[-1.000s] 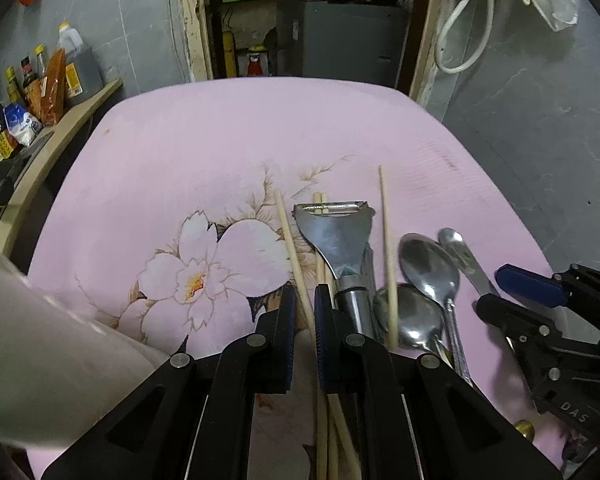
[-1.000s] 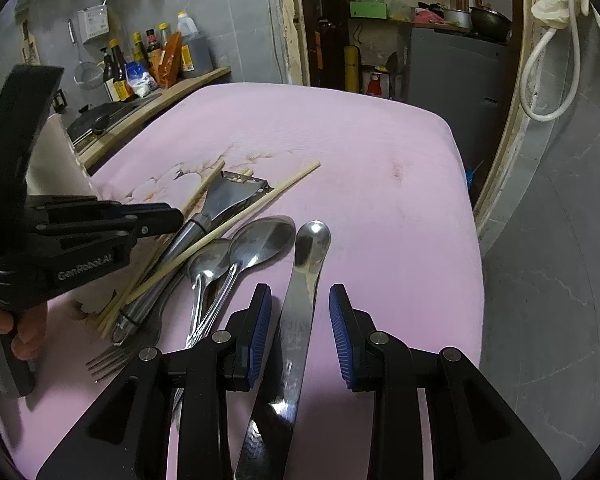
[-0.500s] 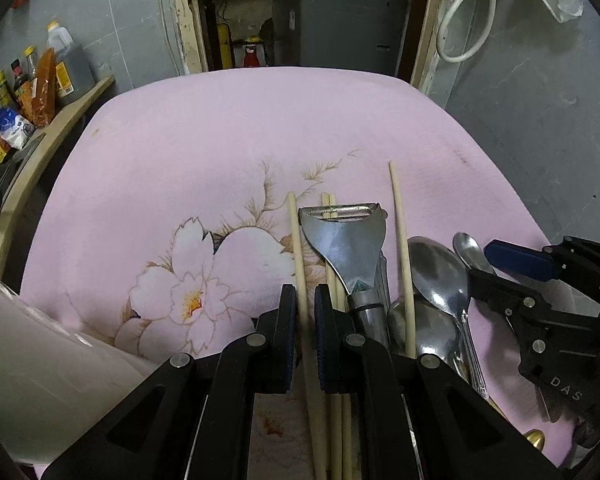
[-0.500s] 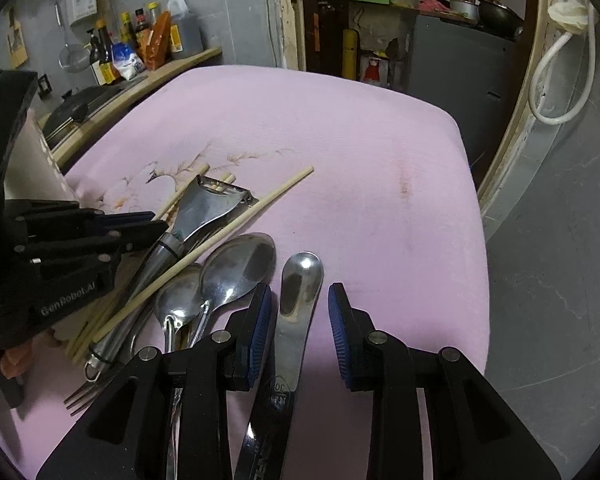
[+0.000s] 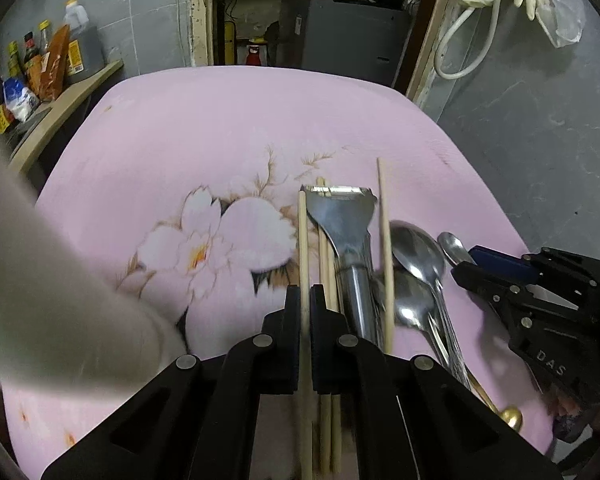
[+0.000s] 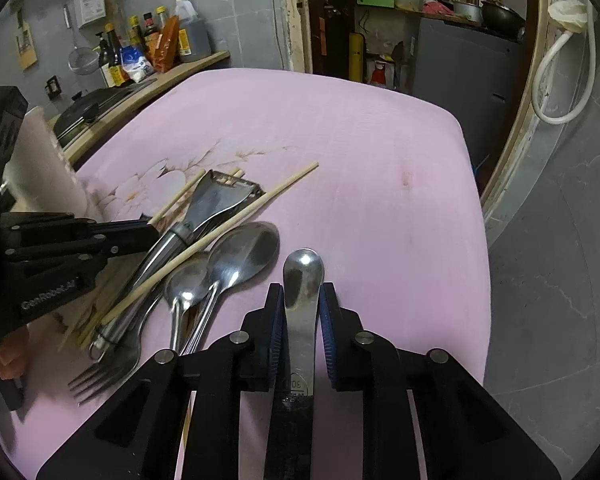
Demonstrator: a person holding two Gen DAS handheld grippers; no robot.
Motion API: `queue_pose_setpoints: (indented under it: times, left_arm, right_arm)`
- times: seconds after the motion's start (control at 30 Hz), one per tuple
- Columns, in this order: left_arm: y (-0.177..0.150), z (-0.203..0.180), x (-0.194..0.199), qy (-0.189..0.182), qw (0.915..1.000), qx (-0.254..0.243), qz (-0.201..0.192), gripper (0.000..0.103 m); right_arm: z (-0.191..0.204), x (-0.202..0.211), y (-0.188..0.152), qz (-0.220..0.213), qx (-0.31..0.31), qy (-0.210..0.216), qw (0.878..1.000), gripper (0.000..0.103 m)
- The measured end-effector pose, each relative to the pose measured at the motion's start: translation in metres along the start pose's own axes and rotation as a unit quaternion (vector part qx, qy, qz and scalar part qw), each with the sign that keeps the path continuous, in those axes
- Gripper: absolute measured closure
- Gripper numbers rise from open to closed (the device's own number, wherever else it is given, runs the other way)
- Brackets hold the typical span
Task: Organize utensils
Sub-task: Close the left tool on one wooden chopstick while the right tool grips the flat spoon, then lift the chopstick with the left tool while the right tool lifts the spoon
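Note:
A pile of utensils lies on a pink flowered cloth [image 5: 220, 128]: several wooden chopsticks, a steel peeler [image 5: 346, 220], two steel spoons [image 5: 416, 252] and a fork [image 6: 108, 368]. My left gripper [image 5: 305, 296] is shut on one chopstick [image 5: 303, 236], which runs forward between its fingers. My right gripper [image 6: 301, 296] is shut on the flat steel knife handle [image 6: 303, 280], whose rounded end sticks out past the fingertips. In the right wrist view the left gripper [image 6: 100, 236] sits at the left by the peeler [image 6: 216, 204] and spoons [image 6: 240, 252].
A white cylindrical container [image 5: 52, 280] stands close at the left, also shown in the right wrist view [image 6: 40, 168]. Bottles [image 6: 148, 48] stand on a wooden shelf at back left. A grey wall and a white hose [image 5: 468, 40] are to the right. The cloth's edge drops off at right.
My right gripper has closed onto the knife handle; its jaws stood apart around it before. My left gripper stays shut on the chopstick and has shifted slightly, with the pile nearer.

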State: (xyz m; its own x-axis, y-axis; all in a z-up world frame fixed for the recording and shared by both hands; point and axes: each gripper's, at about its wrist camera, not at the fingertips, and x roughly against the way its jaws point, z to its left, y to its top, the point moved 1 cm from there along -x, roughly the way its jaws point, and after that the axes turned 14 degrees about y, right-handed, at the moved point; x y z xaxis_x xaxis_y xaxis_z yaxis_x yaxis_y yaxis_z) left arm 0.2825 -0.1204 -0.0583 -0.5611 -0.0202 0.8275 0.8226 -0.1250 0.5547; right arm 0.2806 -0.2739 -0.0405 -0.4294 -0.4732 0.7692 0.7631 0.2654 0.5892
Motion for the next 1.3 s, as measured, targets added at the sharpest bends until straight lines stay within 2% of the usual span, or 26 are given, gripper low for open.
queue_pose_setpoints:
  times: [0.3,0.53,0.63,0.7,0.77,0.9,1.1,1.23,1.3]
  left_arm:
    - [-0.039,0.029,0.039,-0.034,0.9985,0.044,-0.003,0.100]
    - [-0.052,0.041,0.040,-0.026,0.9974,0.066,0.014,0.100]
    - [-0.054,0.048,0.039,-0.027,0.9974,0.062,0.024,0.100]
    - [-0.051,0.050,0.038,-0.032,0.9972,0.058,0.034,0.100]
    - [-0.052,0.053,0.036,-0.035,0.9974,0.048,0.041,0.099]
    - [-0.044,0.051,0.032,-0.045,0.9970,0.015,0.062,0.098]
    - [-0.037,0.059,0.023,-0.078,0.9927,0.001,0.093,0.098]
    - [-0.038,0.056,0.023,-0.074,0.9938,-0.008,0.084,0.098]
    - [-0.041,0.054,0.024,-0.067,0.9951,-0.009,0.072,0.099]
  right_arm:
    - [0.020,0.027,-0.026,-0.014,-0.008,0.032,0.999,0.087]
    - [0.031,0.027,-0.034,-0.014,-0.002,0.013,1.000,0.087]
    - [0.030,0.026,-0.033,-0.006,0.003,0.003,1.000,0.083]
    - [0.032,0.023,-0.030,0.003,0.009,0.002,1.000,0.074]
    - [0.035,0.019,-0.029,0.013,0.020,-0.004,1.000,0.072]
    - [0.038,0.009,-0.026,0.034,0.052,-0.027,0.998,0.072]
    - [0.031,0.006,-0.021,0.054,0.060,-0.004,0.997,0.070]
    - [0.034,0.006,-0.023,0.055,0.066,-0.011,0.996,0.071]
    - [0.037,0.006,-0.025,0.050,0.068,-0.020,0.996,0.076]
